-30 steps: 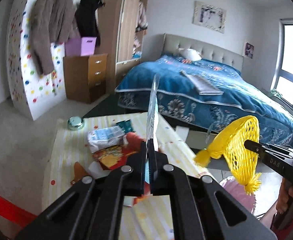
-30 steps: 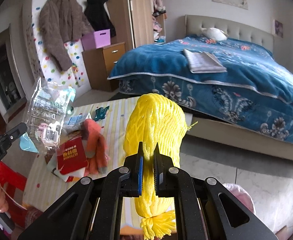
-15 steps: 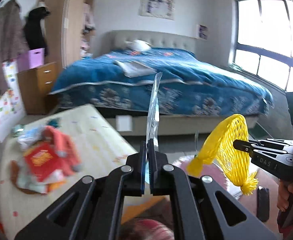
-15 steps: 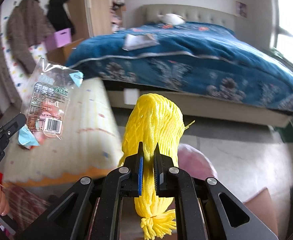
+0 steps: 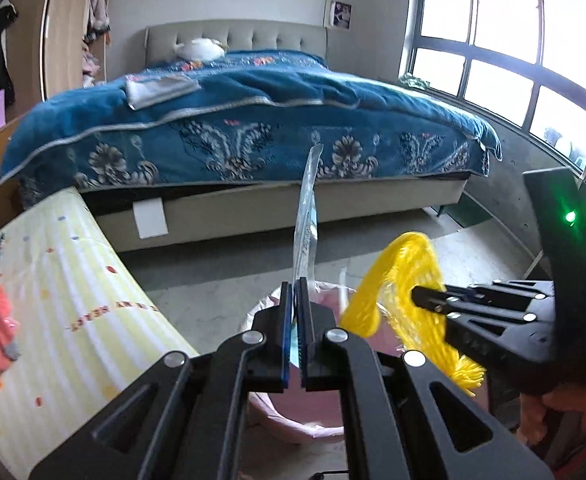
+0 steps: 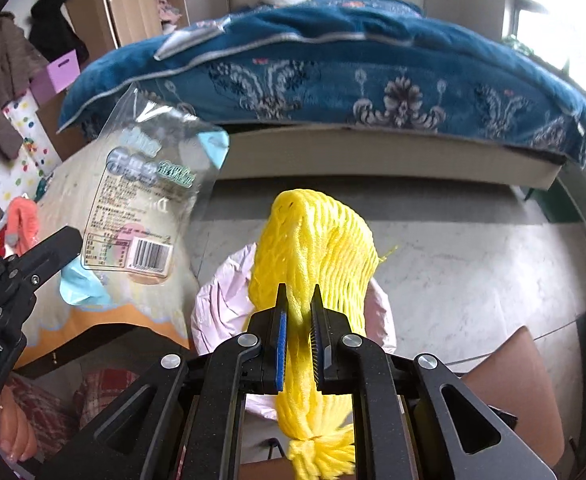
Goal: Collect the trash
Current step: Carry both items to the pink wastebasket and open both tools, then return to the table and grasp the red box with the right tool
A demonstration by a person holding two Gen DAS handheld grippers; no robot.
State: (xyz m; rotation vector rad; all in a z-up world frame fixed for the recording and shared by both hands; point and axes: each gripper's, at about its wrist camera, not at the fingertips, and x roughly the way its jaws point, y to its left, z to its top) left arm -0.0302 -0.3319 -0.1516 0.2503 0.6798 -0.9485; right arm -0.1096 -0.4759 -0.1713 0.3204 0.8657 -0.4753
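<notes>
the yellow mesh net [image 6: 313,264] is a soft ribbed foam sleeve, bunched and frayed at its tail, sitting between the pads of my right claw [image 6: 297,308], whose jaws are opening above the pink-lined bin [image 6: 217,300]. my left claw [image 5: 296,292] is pinched tight on a clear plastic wrapper [image 5: 307,216], also over the bin. the left view shows the wrapper only edge-on as a thin strip; the right view shows its flat face [image 6: 145,204], with a barcode, a table of small print too fine to read, and teal corners.
</notes>
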